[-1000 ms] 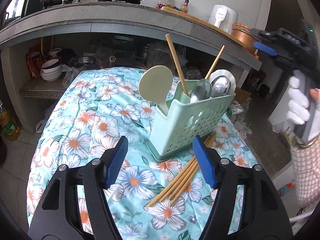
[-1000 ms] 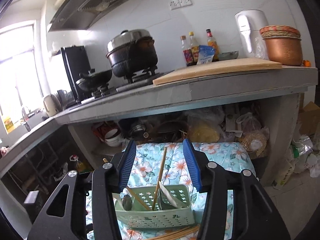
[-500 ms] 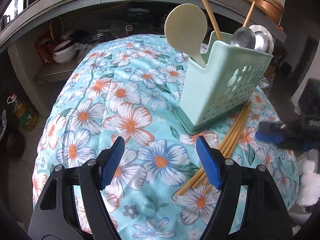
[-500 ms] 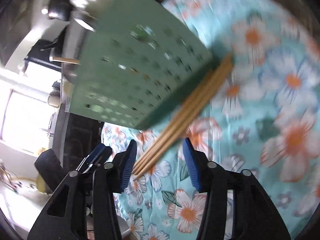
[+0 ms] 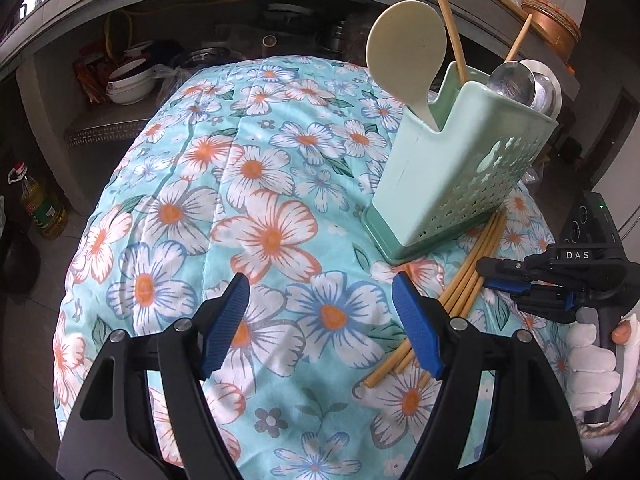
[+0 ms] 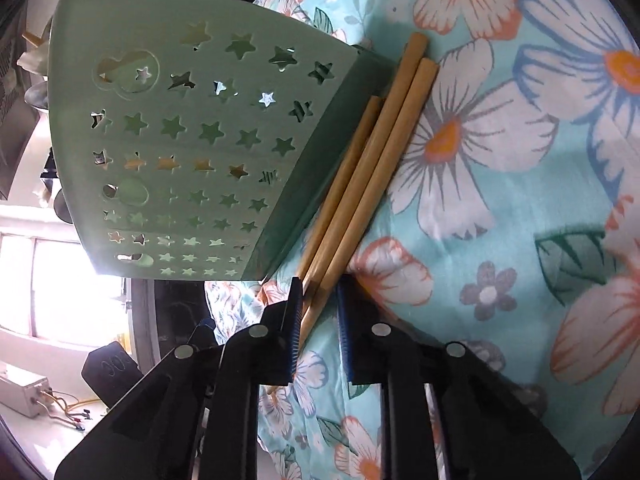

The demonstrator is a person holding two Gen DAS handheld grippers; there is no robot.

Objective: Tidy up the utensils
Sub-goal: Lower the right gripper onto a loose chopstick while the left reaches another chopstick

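Note:
A pale green utensil holder (image 5: 452,168) (image 6: 180,132) stands on the flowered tablecloth (image 5: 256,184) and holds a cream rice paddle (image 5: 404,56), metal spoons (image 5: 516,84) and two upright chopsticks (image 5: 444,12). Several loose bamboo chopsticks (image 5: 452,300) (image 6: 372,172) lie against its base. My right gripper (image 6: 320,294) (image 5: 486,276), rolled on its side, is closing, and its pads meet the bundle's near ends. My left gripper (image 5: 320,308) hangs open over the cloth left of the chopsticks, with nothing between its fingers.
A gloved hand (image 5: 588,356) holds the right gripper at the table's right edge. Behind the table a counter shelf holds white bowls (image 5: 128,84) and pans. An oil bottle (image 5: 40,208) stands on the floor at left. A copper pot (image 5: 552,20) sits on the counter.
My right gripper came down from high above the table, rolled sideways and narrowed its jaws around the loose chopsticks. My left gripper dipped closer to the cloth, then held still.

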